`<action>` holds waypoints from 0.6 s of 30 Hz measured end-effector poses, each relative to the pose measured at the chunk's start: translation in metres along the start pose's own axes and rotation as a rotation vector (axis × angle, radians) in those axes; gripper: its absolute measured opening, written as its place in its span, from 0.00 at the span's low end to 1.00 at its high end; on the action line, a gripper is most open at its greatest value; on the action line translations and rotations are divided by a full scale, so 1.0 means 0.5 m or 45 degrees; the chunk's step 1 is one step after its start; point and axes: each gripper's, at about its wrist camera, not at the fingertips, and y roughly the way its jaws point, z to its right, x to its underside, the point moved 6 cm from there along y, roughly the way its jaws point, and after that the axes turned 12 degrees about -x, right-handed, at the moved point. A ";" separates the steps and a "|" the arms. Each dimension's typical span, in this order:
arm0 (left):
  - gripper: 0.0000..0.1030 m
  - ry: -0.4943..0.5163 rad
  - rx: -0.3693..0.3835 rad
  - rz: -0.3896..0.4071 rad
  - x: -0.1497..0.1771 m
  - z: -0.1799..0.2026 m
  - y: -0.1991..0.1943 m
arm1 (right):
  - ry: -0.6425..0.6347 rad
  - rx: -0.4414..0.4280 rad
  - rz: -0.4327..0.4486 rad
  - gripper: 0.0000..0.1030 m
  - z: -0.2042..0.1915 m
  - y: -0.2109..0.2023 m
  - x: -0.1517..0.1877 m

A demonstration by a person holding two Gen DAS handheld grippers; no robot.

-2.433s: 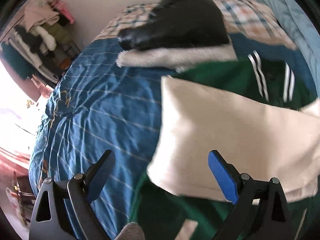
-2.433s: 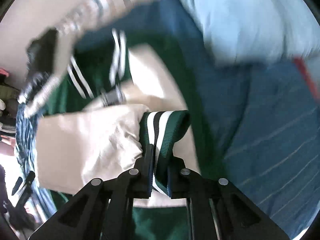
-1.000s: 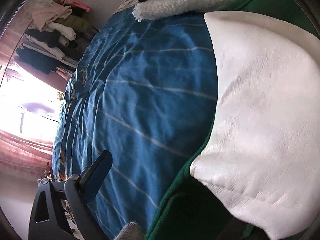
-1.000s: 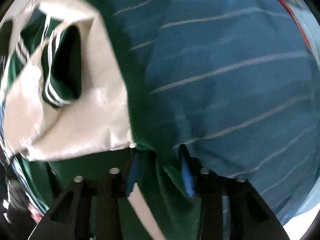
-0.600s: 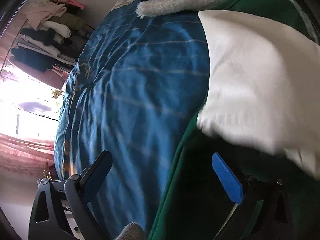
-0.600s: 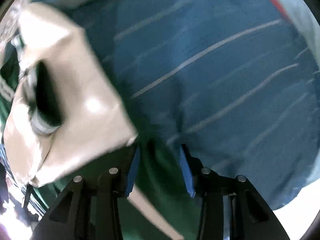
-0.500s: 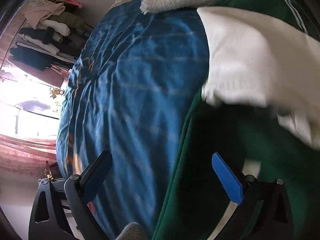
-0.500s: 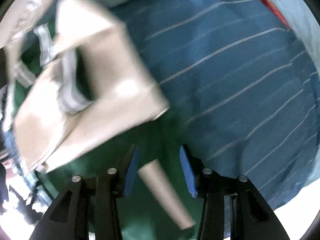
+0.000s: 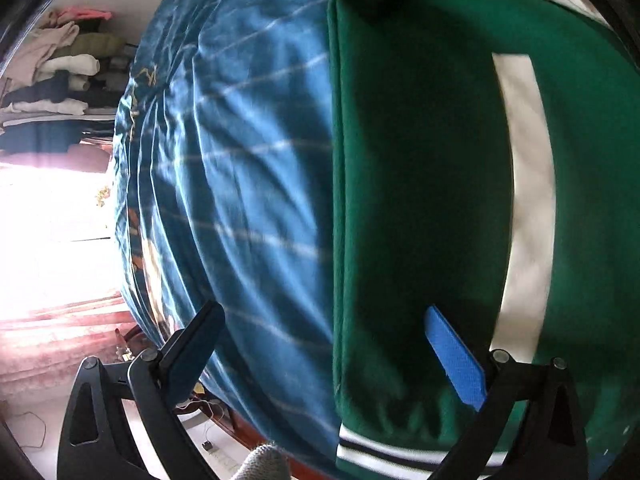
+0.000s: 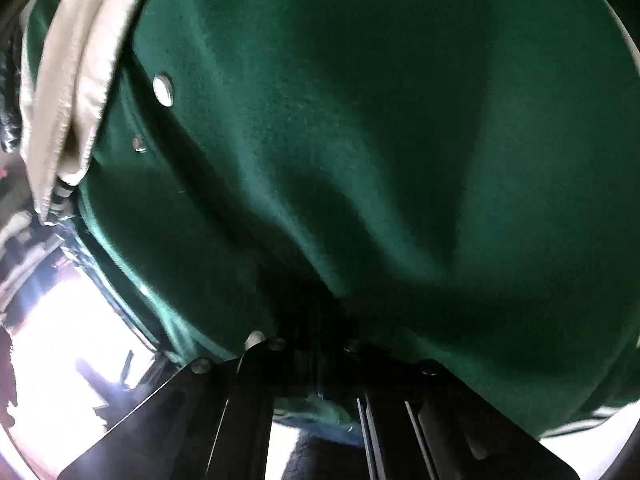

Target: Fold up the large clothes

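The left gripper (image 9: 320, 344) is spread above the green jacket (image 9: 420, 160). The right gripper (image 10: 312, 356) appears pinched on its cloth. Risk: uneven pull skews the fold.

My left camera looks down the bed (image 9: 240, 160) edge; my right sits pressed against the jacket (image 10: 360, 140), shared by both.

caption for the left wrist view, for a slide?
Left gripper, jaws open, above the edge of a green varsity jacket lying on a blue striped bedspread.

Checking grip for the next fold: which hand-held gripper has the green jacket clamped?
The right hand-held gripper: green jacket bunches between its fingers. The left hand-held gripper is open.
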 end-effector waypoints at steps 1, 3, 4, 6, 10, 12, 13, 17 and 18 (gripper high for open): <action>1.00 0.013 0.000 0.005 0.007 0.000 0.000 | -0.028 0.015 0.002 0.12 -0.007 -0.009 0.016; 1.00 0.039 0.005 0.012 0.024 0.006 -0.002 | -0.094 -0.024 0.001 0.36 -0.051 -0.032 0.020; 1.00 0.046 0.013 0.009 0.030 0.010 -0.002 | -0.131 -0.048 -0.019 0.53 -0.062 -0.026 0.033; 1.00 0.056 0.030 -0.004 0.043 0.019 -0.001 | -0.166 -0.047 -0.101 0.60 -0.073 0.036 0.056; 1.00 0.060 0.033 0.004 0.047 0.022 -0.013 | -0.184 0.128 -0.164 0.07 -0.024 0.107 0.096; 1.00 0.032 0.046 0.022 0.035 0.007 -0.033 | -0.220 0.189 -0.176 0.07 -0.035 0.107 0.108; 1.00 0.006 0.059 0.034 0.024 -0.004 -0.046 | -0.241 0.204 -0.181 0.09 -0.060 0.105 0.110; 1.00 -0.179 0.100 0.138 -0.072 -0.064 -0.118 | -0.259 0.044 0.002 0.29 -0.168 -0.014 0.064; 1.00 -0.238 0.114 0.172 -0.108 -0.080 -0.136 | -0.277 0.038 0.132 0.37 -0.196 -0.068 0.033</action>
